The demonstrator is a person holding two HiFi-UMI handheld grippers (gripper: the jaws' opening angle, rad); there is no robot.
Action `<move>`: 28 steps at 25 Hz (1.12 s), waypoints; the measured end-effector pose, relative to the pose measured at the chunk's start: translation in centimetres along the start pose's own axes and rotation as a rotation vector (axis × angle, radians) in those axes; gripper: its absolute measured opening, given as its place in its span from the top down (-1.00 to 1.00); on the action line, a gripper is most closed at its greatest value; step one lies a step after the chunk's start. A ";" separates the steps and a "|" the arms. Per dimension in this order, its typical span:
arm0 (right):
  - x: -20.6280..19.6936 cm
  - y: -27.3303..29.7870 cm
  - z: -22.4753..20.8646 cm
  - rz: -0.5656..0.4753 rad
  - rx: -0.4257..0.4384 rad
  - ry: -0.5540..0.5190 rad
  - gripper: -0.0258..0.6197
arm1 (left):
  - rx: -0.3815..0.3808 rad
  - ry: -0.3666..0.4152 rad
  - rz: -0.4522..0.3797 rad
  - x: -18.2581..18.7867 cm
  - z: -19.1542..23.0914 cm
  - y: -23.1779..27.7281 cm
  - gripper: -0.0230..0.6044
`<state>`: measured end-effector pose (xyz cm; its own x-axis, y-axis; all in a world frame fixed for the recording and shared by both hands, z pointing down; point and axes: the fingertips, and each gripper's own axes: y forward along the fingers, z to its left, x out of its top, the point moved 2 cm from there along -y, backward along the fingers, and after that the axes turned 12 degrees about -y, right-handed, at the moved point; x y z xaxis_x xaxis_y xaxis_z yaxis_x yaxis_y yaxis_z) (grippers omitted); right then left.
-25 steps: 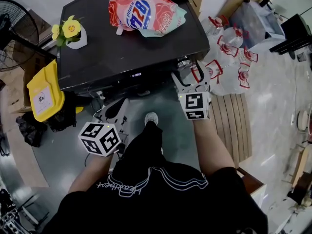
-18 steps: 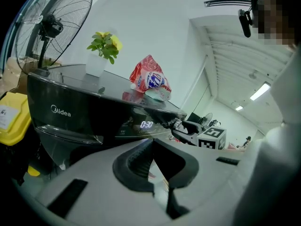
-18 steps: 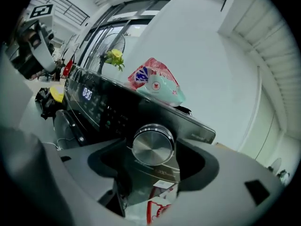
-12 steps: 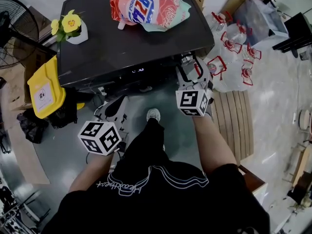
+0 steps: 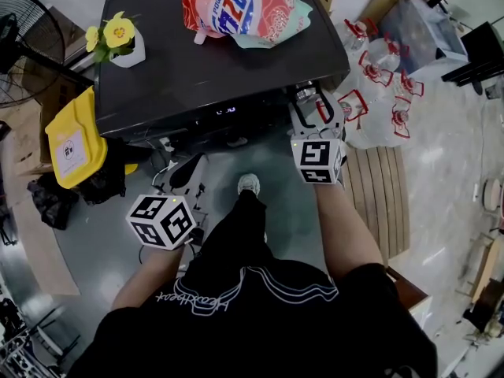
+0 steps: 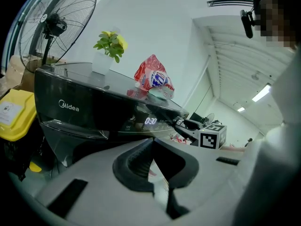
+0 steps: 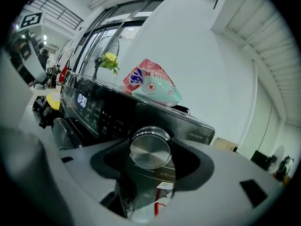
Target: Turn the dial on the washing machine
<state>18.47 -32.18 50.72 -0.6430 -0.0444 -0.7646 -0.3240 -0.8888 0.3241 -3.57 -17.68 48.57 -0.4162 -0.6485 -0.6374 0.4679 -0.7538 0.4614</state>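
Observation:
A black washing machine (image 5: 205, 69) stands ahead of me, its lit display (image 6: 150, 121) on the front panel. At the panel's right end is a round silver dial (image 7: 150, 147), small in the head view (image 5: 305, 94). My right gripper (image 5: 309, 102) reaches up to it. In the right gripper view the right gripper (image 7: 151, 163) has the dial between its jaws, which are closing, and both dark pads touch the dial's sides. My left gripper (image 5: 187, 173) hangs low in front of the machine. In its own view the left gripper (image 6: 161, 187) has its jaws drawn together on nothing.
On the machine's top lie a red detergent bag (image 5: 240, 10) and a potted yellow flower (image 5: 122, 44). A yellow container (image 5: 71, 144) and a standing fan (image 5: 24, 46) are at the left. Several water bottles (image 5: 378, 93) and a wooden pallet (image 5: 378, 195) are at the right.
My right gripper has risen a little to the panel and its jaws have come in around the dial. The left gripper has stayed in place.

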 end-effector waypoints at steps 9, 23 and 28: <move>-0.7 0.0 -0.7 -0.038 0.073 0.317 0.05 | 0.003 -0.022 0.003 -0.6 0.3 -0.1 0.91; -1.3 0.2 -1.0 -0.062 0.132 0.588 0.04 | 0.022 -0.042 -0.013 -0.4 0.8 -0.6 0.91; -1.8 0.3 -1.2 -0.097 0.198 0.876 0.04 | 0.035 -0.038 -0.037 0.1 0.4 -0.9 0.91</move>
<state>20.41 -32.88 51.55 0.1256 -0.3768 -0.9177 -0.5147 -0.8156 0.2644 -4.32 -17.11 48.35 -0.4627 -0.6231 -0.6306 0.4243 -0.7802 0.4597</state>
